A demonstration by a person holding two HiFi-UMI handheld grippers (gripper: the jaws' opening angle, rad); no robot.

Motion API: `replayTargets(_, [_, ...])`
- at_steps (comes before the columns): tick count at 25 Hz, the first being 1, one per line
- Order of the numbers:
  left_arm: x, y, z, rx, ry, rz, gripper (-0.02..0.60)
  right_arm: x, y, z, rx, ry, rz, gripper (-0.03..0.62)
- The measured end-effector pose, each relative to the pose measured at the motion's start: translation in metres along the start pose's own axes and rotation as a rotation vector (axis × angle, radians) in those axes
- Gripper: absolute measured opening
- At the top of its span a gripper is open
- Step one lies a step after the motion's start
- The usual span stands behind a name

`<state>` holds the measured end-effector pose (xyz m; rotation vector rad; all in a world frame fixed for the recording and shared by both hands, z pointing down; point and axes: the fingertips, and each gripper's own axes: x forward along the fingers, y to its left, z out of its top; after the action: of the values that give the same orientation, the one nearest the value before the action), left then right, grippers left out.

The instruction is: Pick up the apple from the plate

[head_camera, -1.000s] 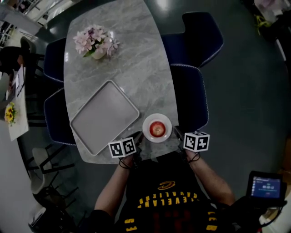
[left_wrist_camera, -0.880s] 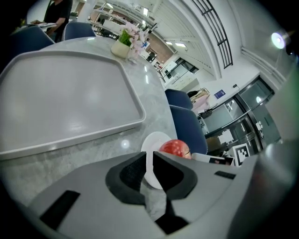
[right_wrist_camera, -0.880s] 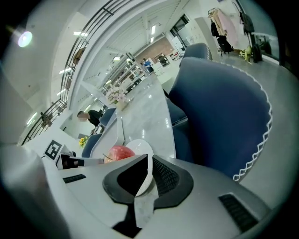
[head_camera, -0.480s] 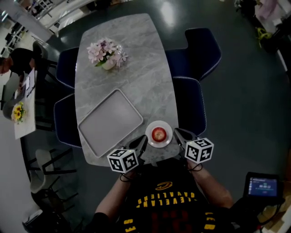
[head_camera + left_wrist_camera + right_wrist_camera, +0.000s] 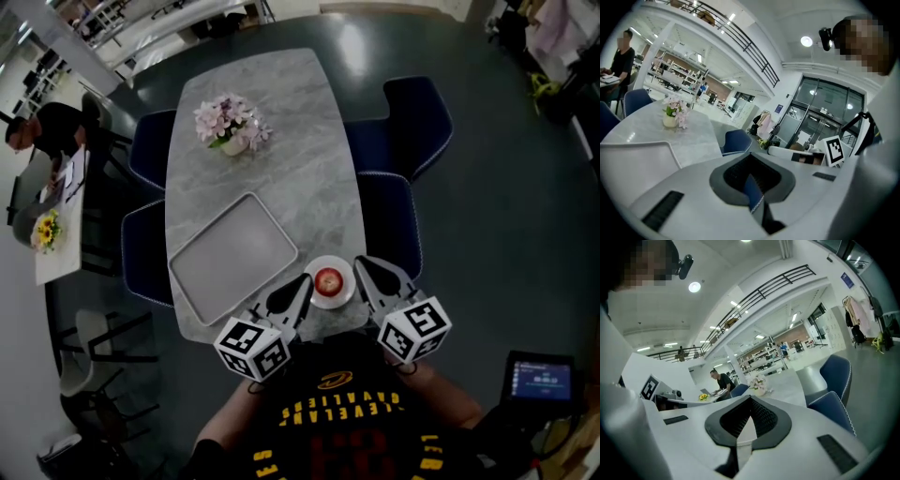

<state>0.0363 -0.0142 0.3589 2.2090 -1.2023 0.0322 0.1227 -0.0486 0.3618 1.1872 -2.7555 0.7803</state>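
Observation:
A red apple [image 5: 327, 279] sits in the middle of a small white plate [image 5: 331, 302] near the front edge of the grey marble table [image 5: 281, 150]. My left gripper [image 5: 301, 287] hovers just left of the plate and my right gripper [image 5: 362, 266] just right of it; both are raised above the table. In the left gripper view my left gripper [image 5: 752, 187] has its jaws pressed together with nothing in them. The jaws of my right gripper [image 5: 746, 425] also meet, empty, in the right gripper view. Neither gripper view shows the apple or plate.
A grey rectangular tray [image 5: 232, 253] lies left of the plate. A vase of pink flowers [image 5: 232, 123] stands at the table's far end. Blue chairs [image 5: 394, 225] line both sides. A person sits at a side table [image 5: 58, 225] on the left.
Both grippers have risen from the table's front edge toward the head camera and look larger. They now flank the plate from above. The apple and plate have not moved on the table.

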Motion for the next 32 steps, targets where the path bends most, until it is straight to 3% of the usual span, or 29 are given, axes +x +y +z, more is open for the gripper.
replayTargets(7, [-0.009,-0.031,0.038,0.084,-0.108,-0.041,0.001,-0.012,0.027,0.044,-0.218,-0.124,0.012,0.006])
replayTargets(11, [-0.024,-0.034,0.063,0.23,-0.217,0.049,0.002,-0.022,0.037,0.063,-0.348,-0.213,-0.013,0.006])
replayTargets(14, [-0.034,-0.037,0.072,0.314,-0.285,0.092,0.002,-0.027,0.039,0.063,-0.356,-0.259,-0.016,0.006])
replayTargets(32, [-0.029,-0.045,0.063,0.312,-0.255,0.049,0.002,-0.033,0.041,0.056,-0.374,-0.235,-0.02,0.006])
